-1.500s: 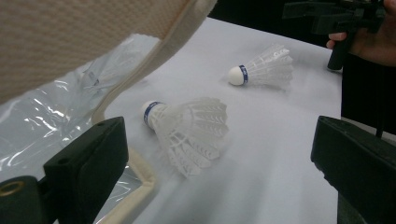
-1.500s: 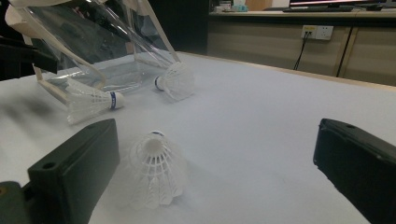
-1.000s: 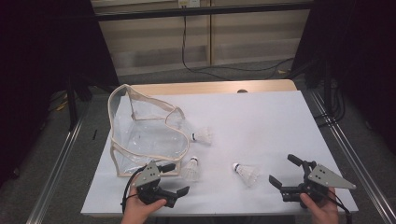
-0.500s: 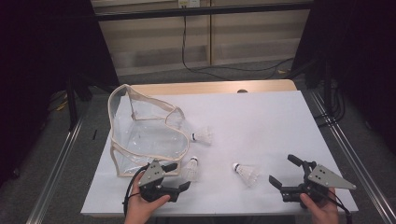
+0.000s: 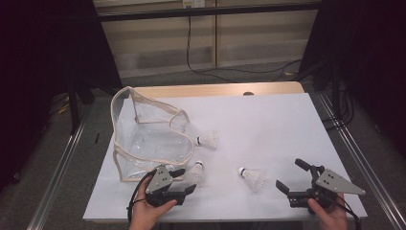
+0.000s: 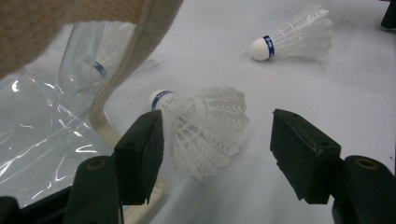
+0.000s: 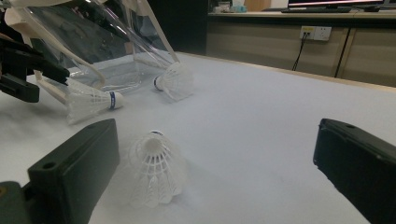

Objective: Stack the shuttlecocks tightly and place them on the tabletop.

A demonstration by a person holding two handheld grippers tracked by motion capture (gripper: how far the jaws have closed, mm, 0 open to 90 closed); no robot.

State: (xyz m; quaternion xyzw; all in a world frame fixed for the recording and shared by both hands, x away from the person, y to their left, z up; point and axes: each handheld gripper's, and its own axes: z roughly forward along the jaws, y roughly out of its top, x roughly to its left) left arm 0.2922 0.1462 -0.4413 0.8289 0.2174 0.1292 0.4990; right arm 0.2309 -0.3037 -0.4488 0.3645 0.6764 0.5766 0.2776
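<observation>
White sheeting covers the bench (image 5: 268,124), dark curtains hang on both sides, and a pale wall with a trailing cable runs behind. From the high view, a clear plastic pouch (image 5: 143,139) with beige trim lies toward the left, mouth gaping. Three shuttlecocks lie on the sheet: the far shuttlecock (image 5: 207,140) just off the pouch's right edge, the near shuttlecock (image 5: 195,173) by the pouch's front corner, and the right shuttlecock (image 5: 252,178) nearer my other hand. My left hand-held gripper (image 5: 184,180) sits low at the front edge, jaws straddling the near shuttlecock's skirt. My right hand-held gripper (image 5: 290,177) rests at the front right, jaws spread wide, apart from the right shuttlecock.

Now the left gripper view: the near shuttlecock (image 6: 201,126) lies on its side between my two black jaws, cork pointing away toward the pouch's beige trim (image 6: 126,74). My jaws have just been closing; the left pad sits right against the feathers, the right pad shows a clear gap, so no grip yet. The right shuttlecock (image 6: 292,39) lies farther off, and another shows through the clear plastic.

Over to the right gripper view: my jaws stand wide apart, released. The right shuttlecock (image 7: 154,170) lies cork end away from me, just beside the left jaw. Beyond, the near shuttlecock (image 7: 91,101) lies by my left hand-held gripper (image 7: 28,70), and the far shuttlecock (image 7: 175,81) lies by the pouch (image 7: 107,42).
</observation>
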